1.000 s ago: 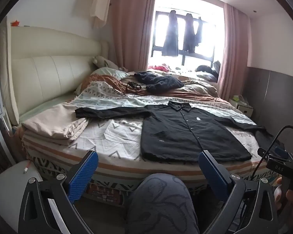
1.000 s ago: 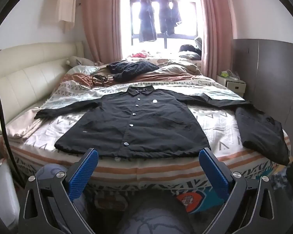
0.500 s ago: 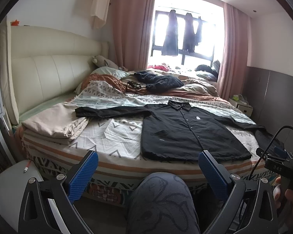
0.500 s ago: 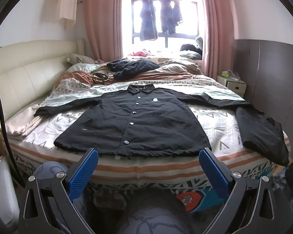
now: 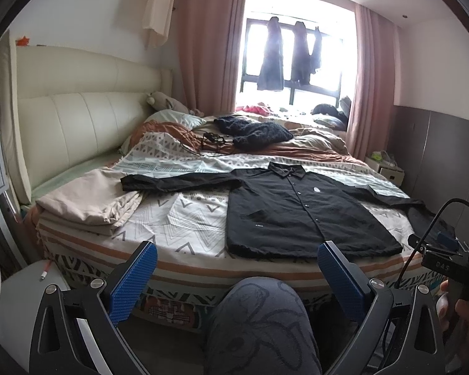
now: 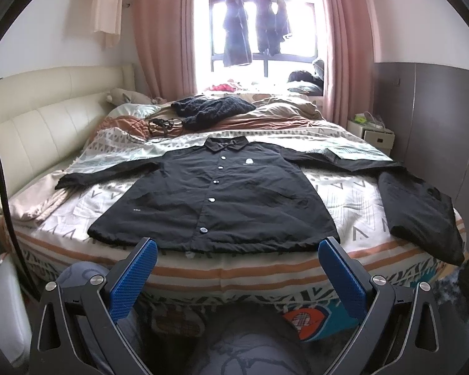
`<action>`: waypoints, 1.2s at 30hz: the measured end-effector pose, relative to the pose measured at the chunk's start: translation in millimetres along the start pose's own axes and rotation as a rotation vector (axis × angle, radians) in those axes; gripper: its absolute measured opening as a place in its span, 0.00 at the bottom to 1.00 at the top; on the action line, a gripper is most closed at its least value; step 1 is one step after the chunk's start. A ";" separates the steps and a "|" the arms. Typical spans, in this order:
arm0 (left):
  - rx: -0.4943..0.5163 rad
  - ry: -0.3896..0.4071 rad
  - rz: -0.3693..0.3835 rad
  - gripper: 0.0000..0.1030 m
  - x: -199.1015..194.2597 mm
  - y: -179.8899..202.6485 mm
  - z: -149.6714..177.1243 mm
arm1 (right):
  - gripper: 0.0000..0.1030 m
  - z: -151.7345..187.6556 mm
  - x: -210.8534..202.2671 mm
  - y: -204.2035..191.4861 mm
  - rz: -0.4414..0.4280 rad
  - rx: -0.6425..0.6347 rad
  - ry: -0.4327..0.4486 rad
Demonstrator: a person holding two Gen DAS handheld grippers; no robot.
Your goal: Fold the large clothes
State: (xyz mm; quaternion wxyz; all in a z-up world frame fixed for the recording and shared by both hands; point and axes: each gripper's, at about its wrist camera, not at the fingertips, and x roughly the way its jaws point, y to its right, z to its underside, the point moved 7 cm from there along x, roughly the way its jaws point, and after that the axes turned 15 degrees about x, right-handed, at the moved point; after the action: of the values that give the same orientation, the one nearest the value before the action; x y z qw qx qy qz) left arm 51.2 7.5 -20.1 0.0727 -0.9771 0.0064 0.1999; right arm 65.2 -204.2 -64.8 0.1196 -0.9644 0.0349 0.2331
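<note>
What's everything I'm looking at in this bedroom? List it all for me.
Shirt: one, black, buttoned, spread flat on the bed.
Second garment: one, black, bed's right edge.
Knit: one, dark, heaped farther back.
Cables: black tangle, beside the knit.
Bedspread: one, patterned, covering the bed.
Blanket: one, beige, folded, left edge.
Headboard: one, cream, left.
Hanging clothes: three, dark, at window.
Nightstand: one, white, right.
Knee: grey trousers, bottom.
Left gripper: blue pads, open.
Right gripper: blue pads, open.

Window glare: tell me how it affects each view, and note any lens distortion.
Left wrist view: the window blows out white and the hanging clothes read as silhouettes. Right wrist view: same washout at the window; the black shirt stays legible. Both fisheye, with bowed edges and dark corners.
</note>
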 end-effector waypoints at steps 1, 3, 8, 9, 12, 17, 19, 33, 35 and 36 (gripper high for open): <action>-0.001 0.000 0.003 1.00 -0.8 -0.3 0.0 | 1.00 -0.2 0.1 0.1 0.000 0.001 -0.002; -0.003 -0.002 0.005 1.00 -1.7 -1.8 -0.5 | 1.00 -0.8 0.6 0.1 0.003 0.001 -0.004; -0.003 0.004 0.003 1.00 -1.7 -2.1 0.6 | 1.00 -1.2 -0.4 -1.1 -0.002 0.002 0.002; -0.004 0.002 0.003 1.00 -1.5 -2.3 1.1 | 1.00 -0.9 -0.6 0.6 -0.004 0.002 0.002; -0.005 0.008 0.009 1.00 -2.9 -2.0 1.1 | 1.00 -0.3 -0.8 0.8 -0.020 0.012 -0.008; 0.002 0.012 0.012 1.00 -2.8 -1.8 -0.1 | 1.00 -2.0 -1.4 2.5 -0.029 0.025 -0.009; 0.000 0.009 0.012 1.00 -2.6 -1.4 0.9 | 1.00 -2.7 -3.0 3.3 -0.028 0.025 -0.003; 0.005 -0.001 0.012 1.00 -4.8 -2.5 6.8 | 1.00 -3.4 -3.9 3.6 -0.032 0.037 -0.013; 0.007 -0.005 0.015 1.00 -4.9 -3.5 7.5 | 1.00 -6.9 -3.6 2.2 -0.033 0.049 -0.015; 0.008 -0.006 0.017 1.00 -4.8 -4.4 7.7 | 1.00 -9.3 -4.1 0.9 -0.037 0.053 -0.013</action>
State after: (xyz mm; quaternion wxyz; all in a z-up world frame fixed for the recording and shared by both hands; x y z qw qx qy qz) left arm 43.9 12.9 -24.6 0.0750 -0.9761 0.0154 0.2033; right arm 65.5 -207.3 -55.1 0.1496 -0.9599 0.0222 0.2362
